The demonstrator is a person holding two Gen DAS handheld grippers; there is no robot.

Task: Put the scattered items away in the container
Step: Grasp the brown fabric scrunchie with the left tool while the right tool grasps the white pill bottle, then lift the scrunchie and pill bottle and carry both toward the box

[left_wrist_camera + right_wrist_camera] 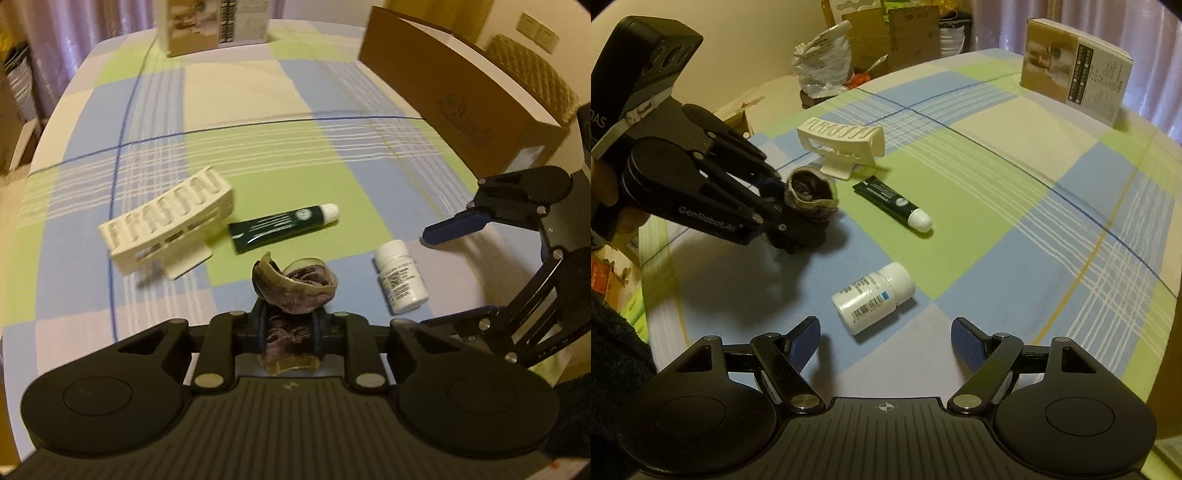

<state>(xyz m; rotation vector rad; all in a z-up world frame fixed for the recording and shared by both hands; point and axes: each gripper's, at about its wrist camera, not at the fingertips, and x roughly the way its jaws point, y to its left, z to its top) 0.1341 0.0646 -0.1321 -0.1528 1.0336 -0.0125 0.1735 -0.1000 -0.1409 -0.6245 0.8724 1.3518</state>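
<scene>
Meanwhile, open bedsheet [997, 206] beyond bottle [873, 297]

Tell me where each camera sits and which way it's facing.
Left wrist: behind the left hand-held gripper, shut on a sock, facing the cardboard box; right hand-held gripper's fingers show.
Right wrist: behind the open right hand-held gripper, facing the bottle; a hand shows.
Shared: sock, bottle, tube, clip.

A home bedroom: a bed under a checked sheet [280, 92], purple curtains [74, 33] and cluttered cardboard boxes [905, 29] beyond the fingers.
</scene>
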